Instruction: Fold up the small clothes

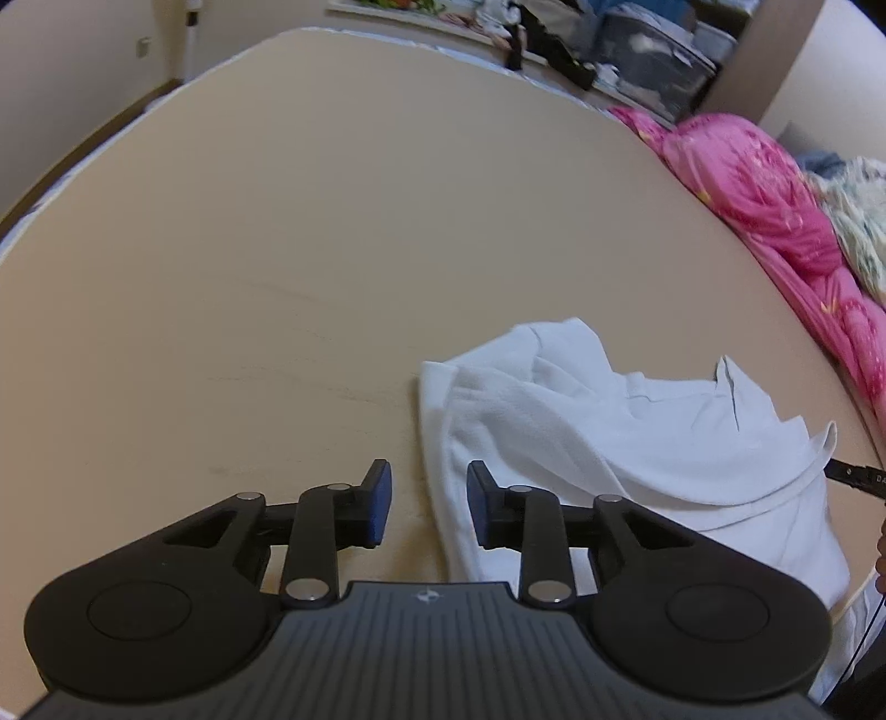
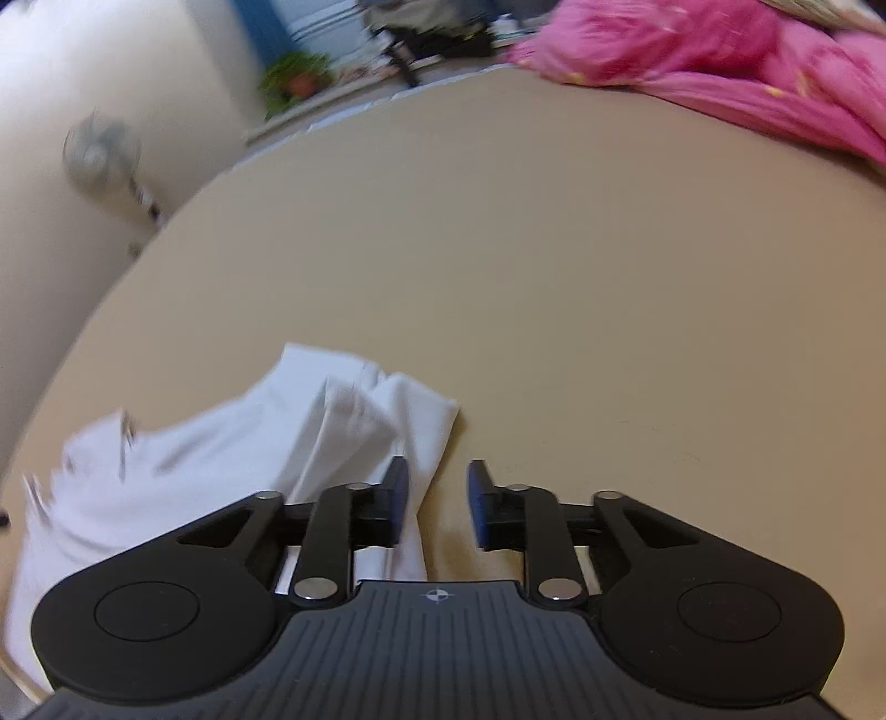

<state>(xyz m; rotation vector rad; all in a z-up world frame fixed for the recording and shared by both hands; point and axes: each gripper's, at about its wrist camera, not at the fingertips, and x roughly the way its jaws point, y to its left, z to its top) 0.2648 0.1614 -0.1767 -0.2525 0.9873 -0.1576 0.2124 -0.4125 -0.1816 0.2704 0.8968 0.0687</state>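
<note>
A small white garment (image 1: 581,437) lies crumpled on the tan surface (image 1: 332,249), at the lower right of the left wrist view. My left gripper (image 1: 429,501) is open and empty, its fingers straddling the garment's left edge just above it. In the right wrist view the same garment (image 2: 221,443) lies at the lower left, blurred. My right gripper (image 2: 437,504) is open and empty, over the garment's right edge, with its left finger (image 2: 396,498) above the cloth and its right finger over bare surface.
A pink quilt (image 1: 775,210) is bunched along the far right edge and also shows in the right wrist view (image 2: 720,72). Clutter and bins (image 1: 637,50) stand behind the surface. A fan (image 2: 105,155) stands by the wall on the left.
</note>
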